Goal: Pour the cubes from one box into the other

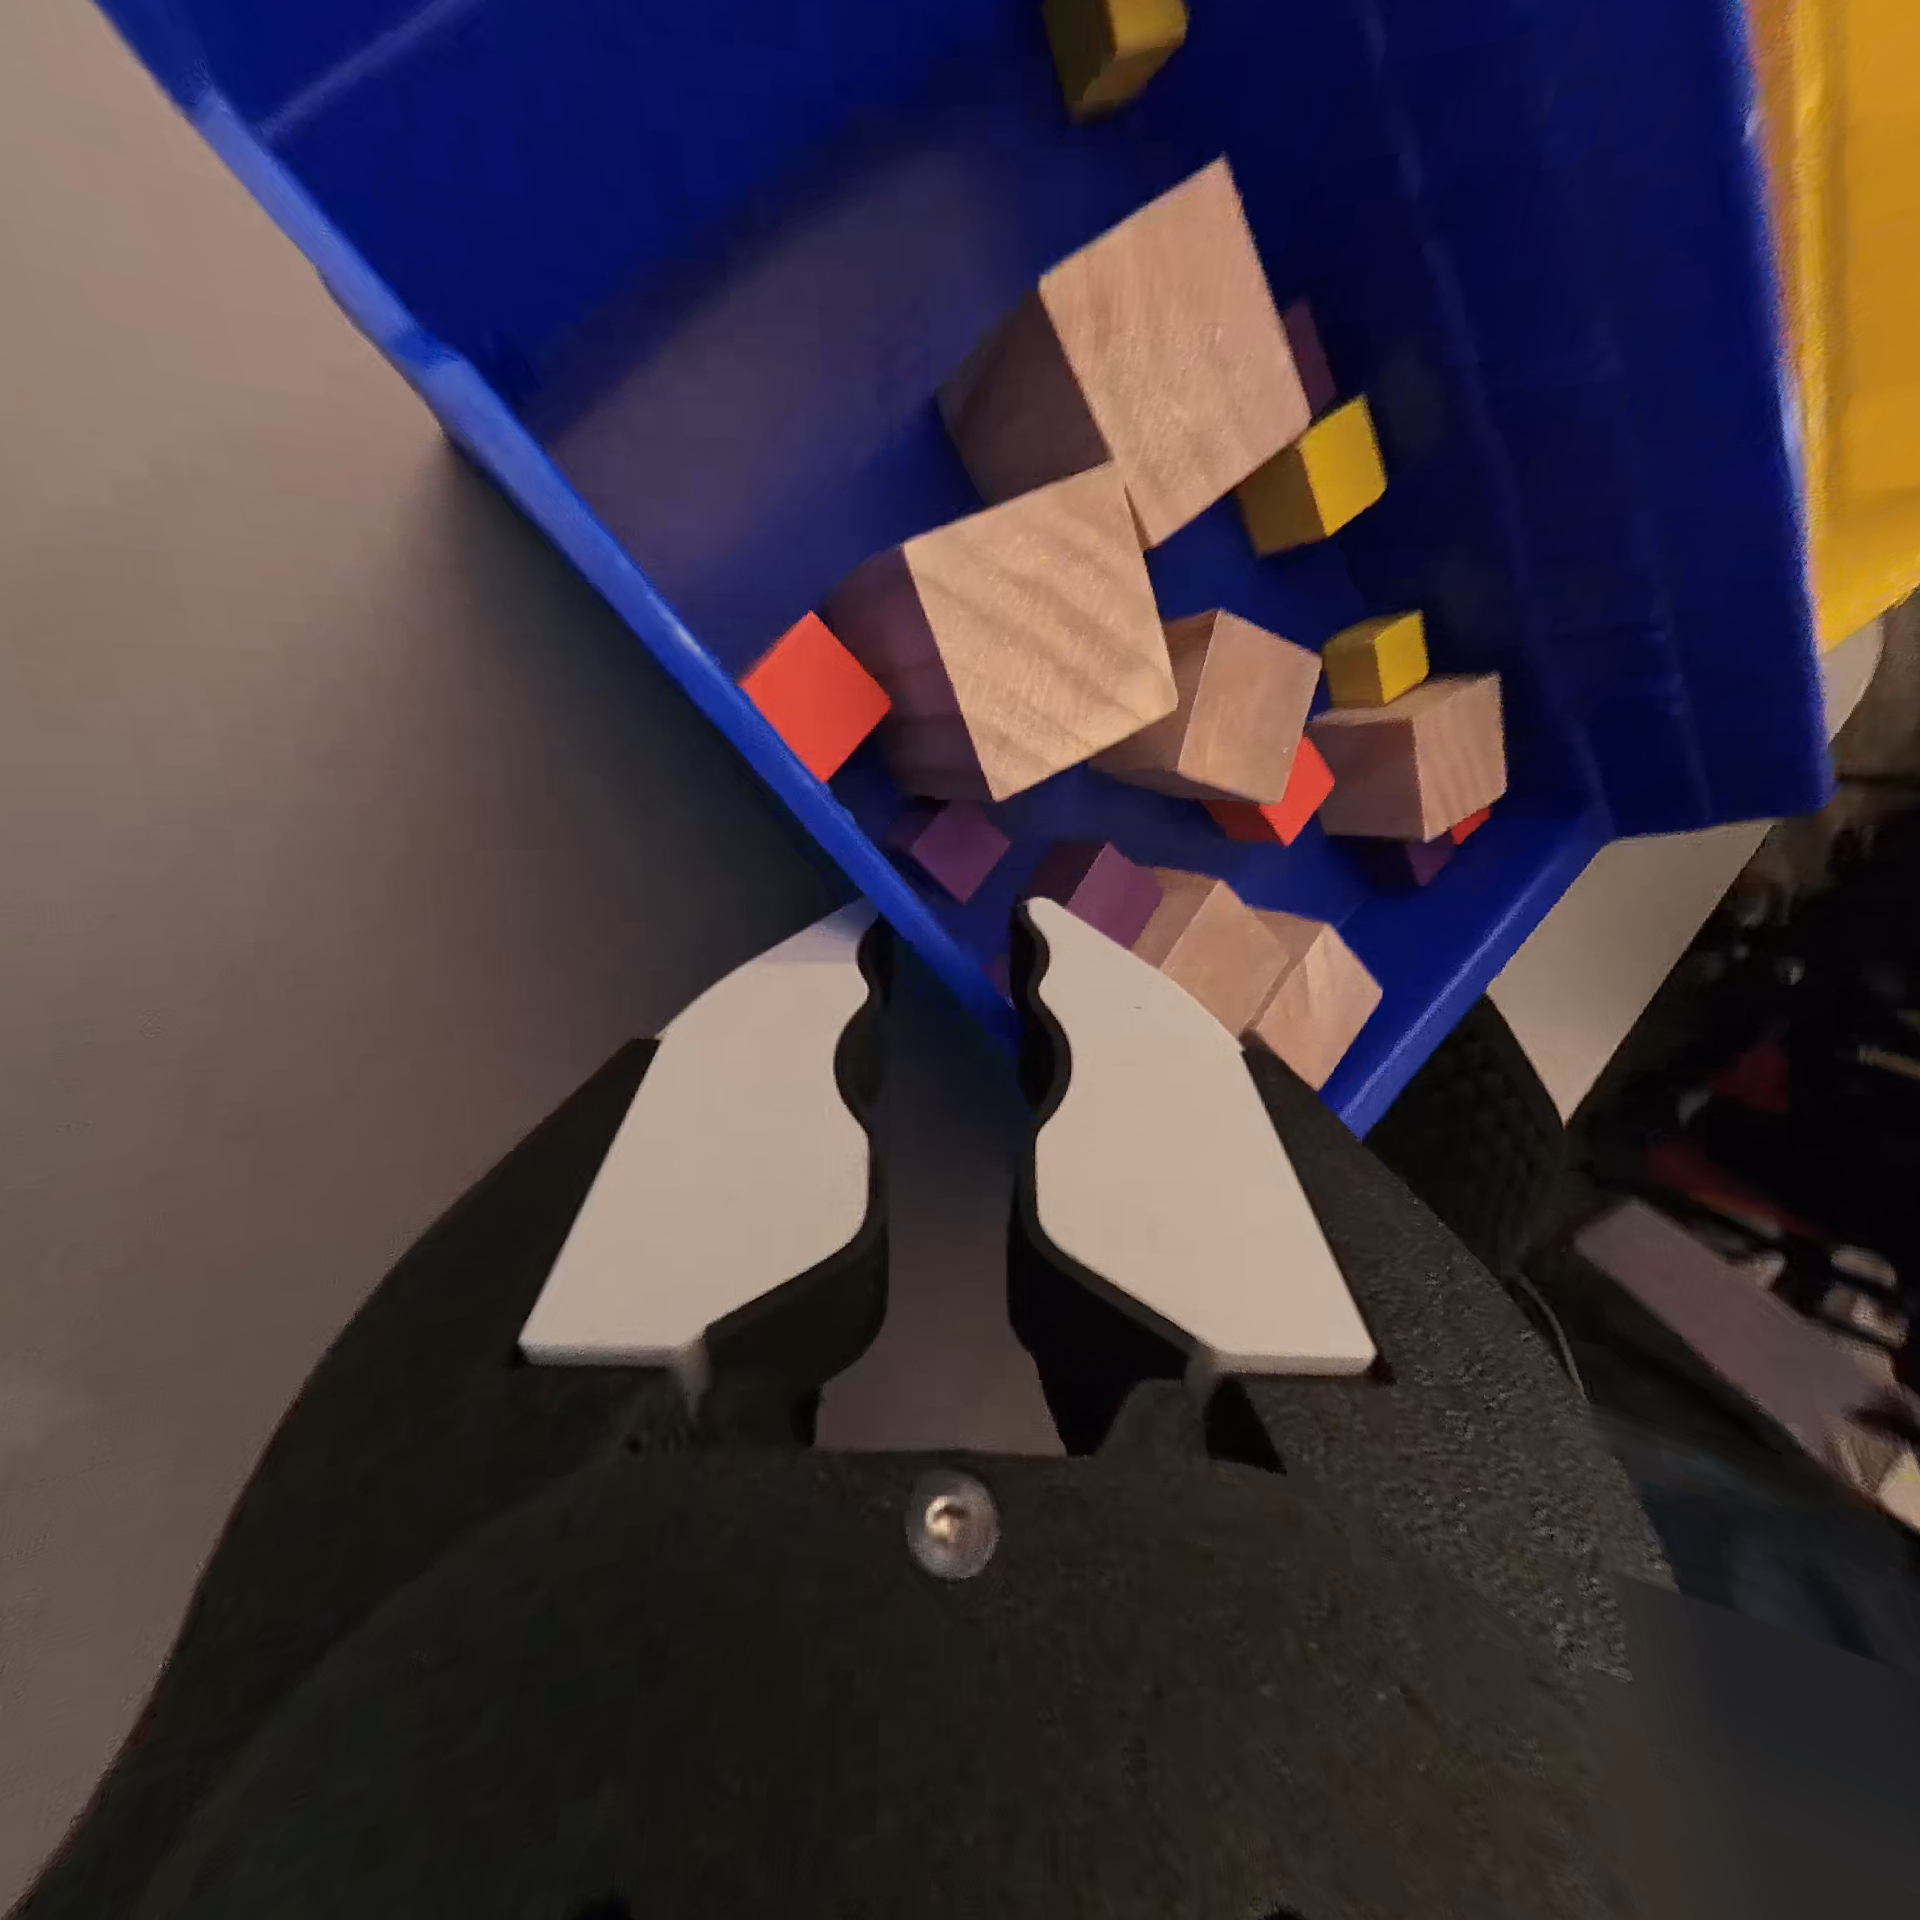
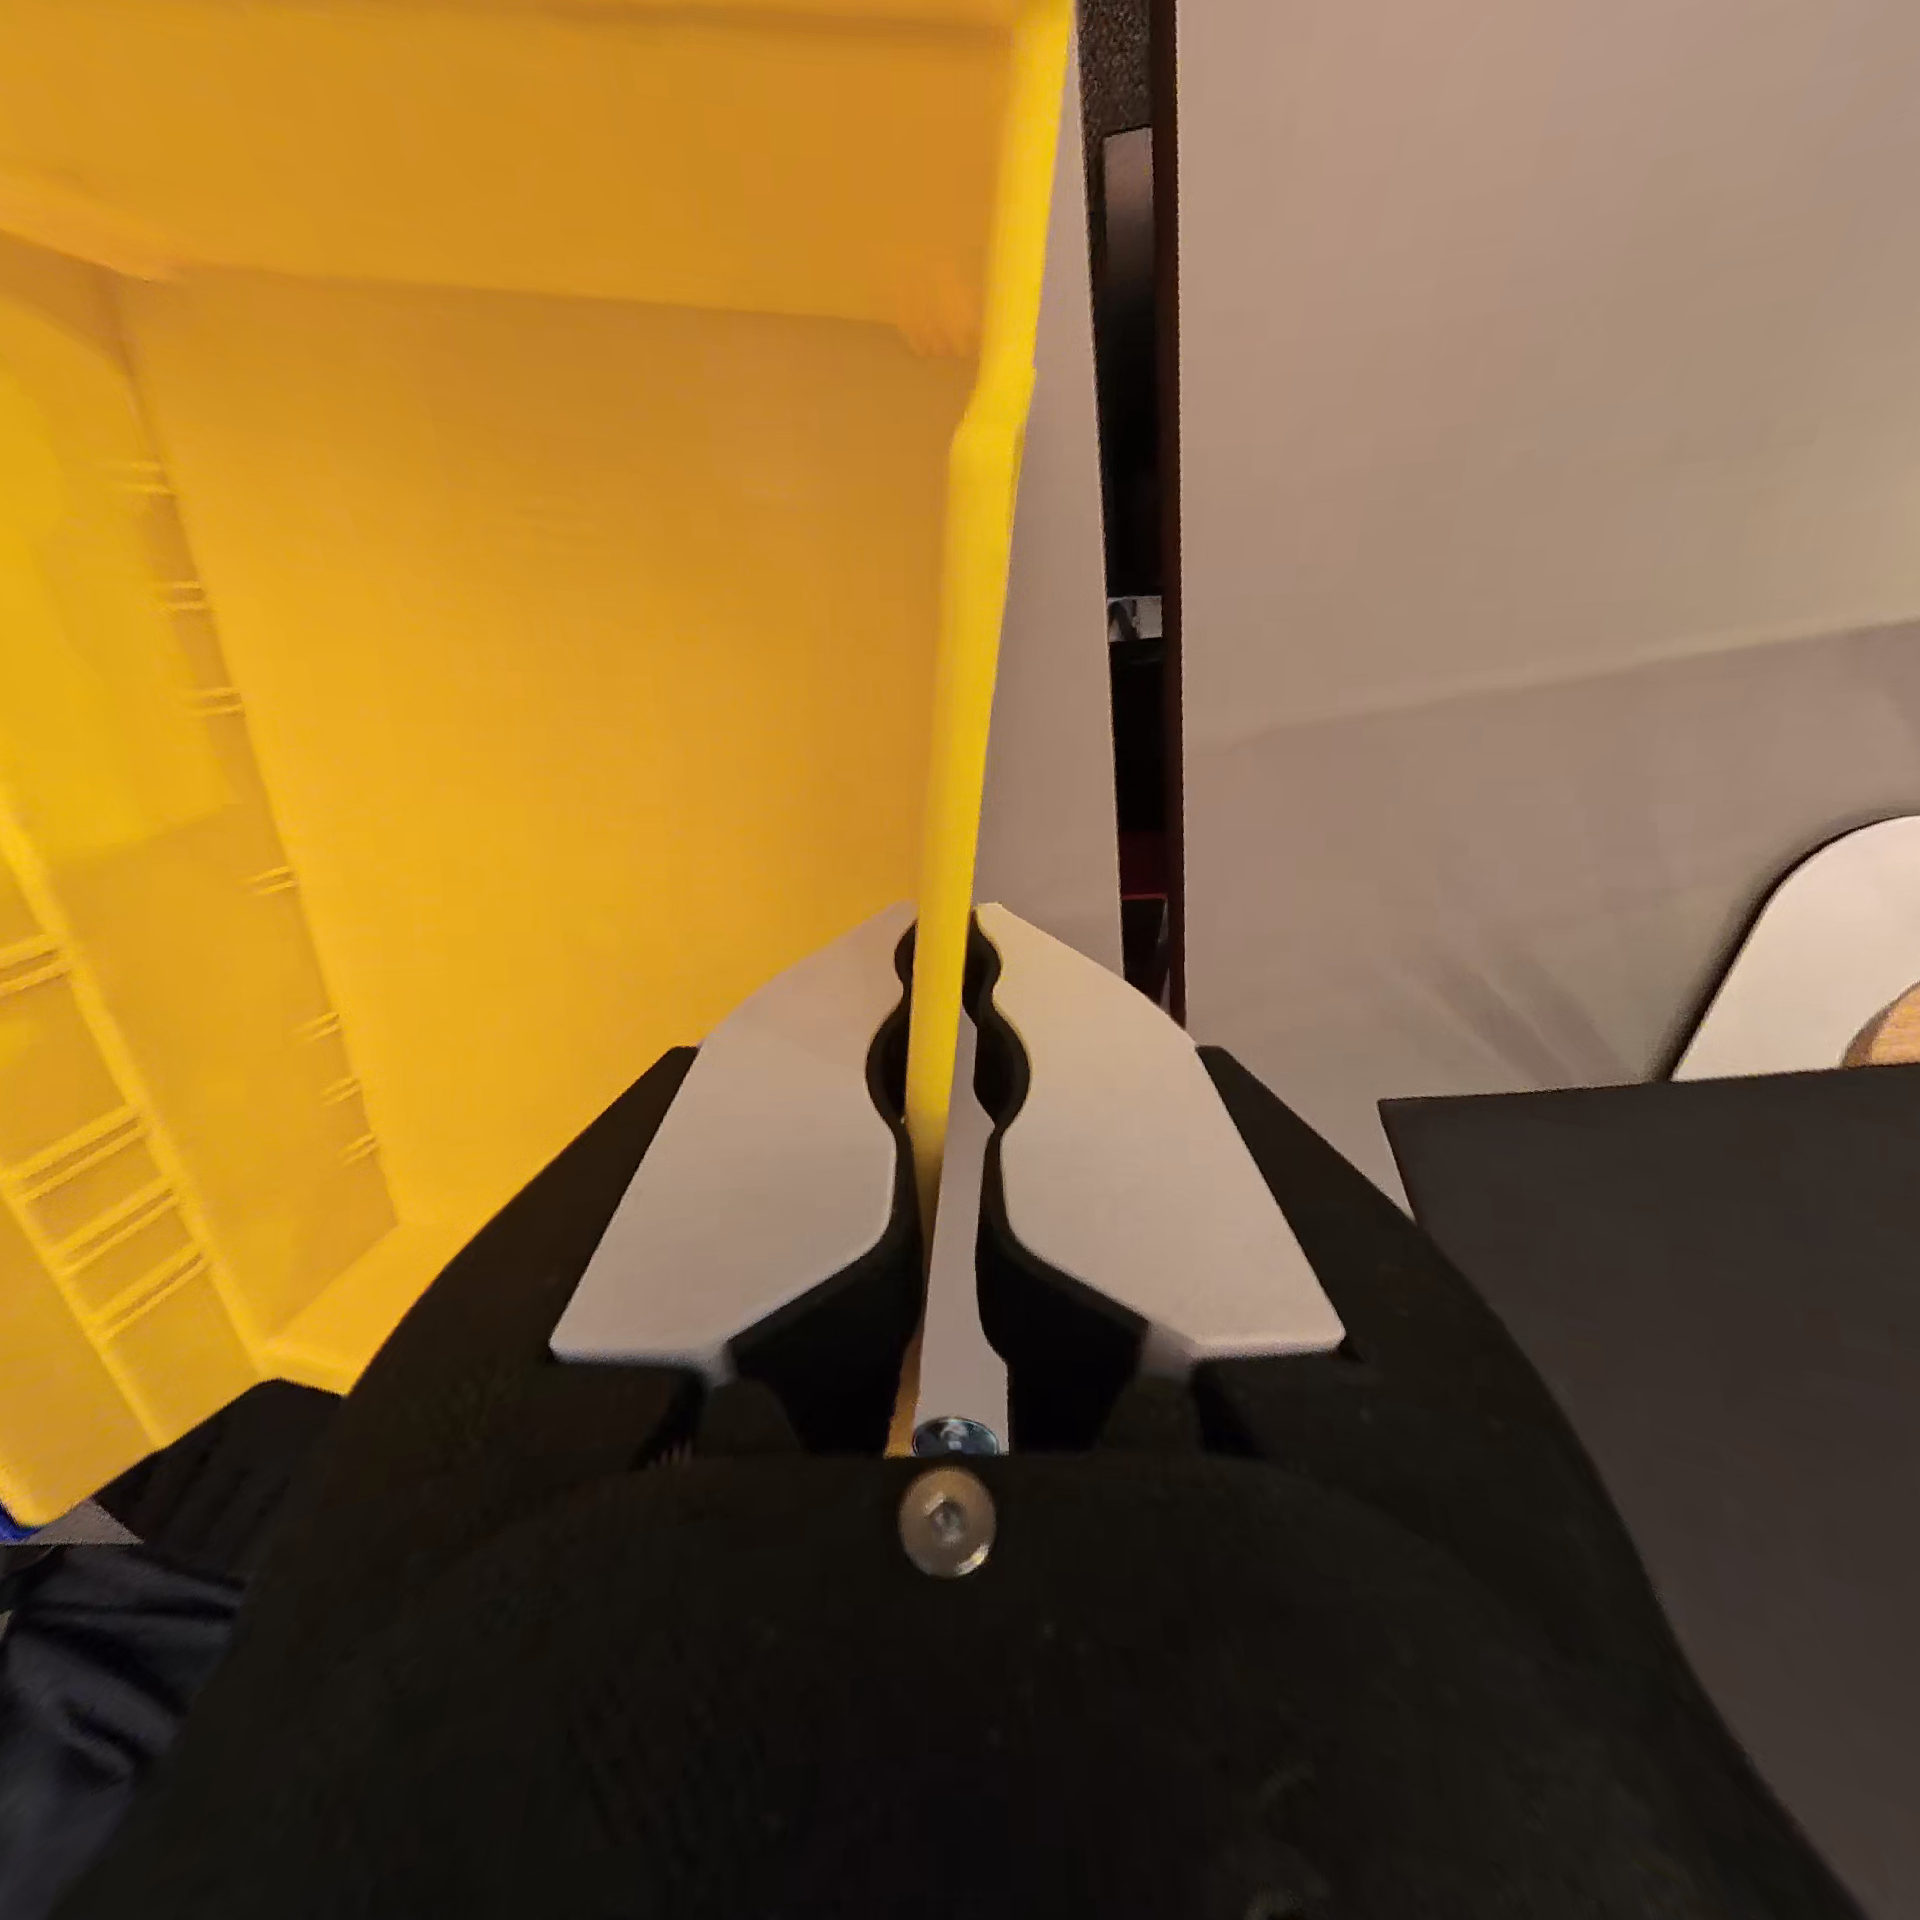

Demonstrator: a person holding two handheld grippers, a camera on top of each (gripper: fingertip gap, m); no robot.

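Observation:
My left gripper point(image 1: 945, 920) is shut on the near wall of a blue box point(image 1: 644, 343), which is tilted in the left wrist view. Inside it lie several cubes: plain wooden cubes point(image 1: 1049, 644), yellow cubes point(image 1: 1314, 478), red cubes point(image 1: 816, 691) and purple cubes point(image 1: 956, 847), piled toward the gripper end. One yellow cube point(image 1: 1112, 47) is near the top edge. A yellow box point(image 1: 1860, 312) shows at the far right. In the right wrist view my right gripper point(image 2: 948, 920) is shut on the side wall of the yellow box point(image 2: 540, 623), which looks empty and tilted.
A grey surface point(image 1: 260, 831) lies to the left of the blue box. A dark cluttered area point(image 1: 1766, 1143) is at the right. In the right wrist view a black vertical post point(image 2: 1132, 520), a black sheet point(image 2: 1683, 1351) and a white rounded tabletop point(image 2: 1829, 966) are to the right.

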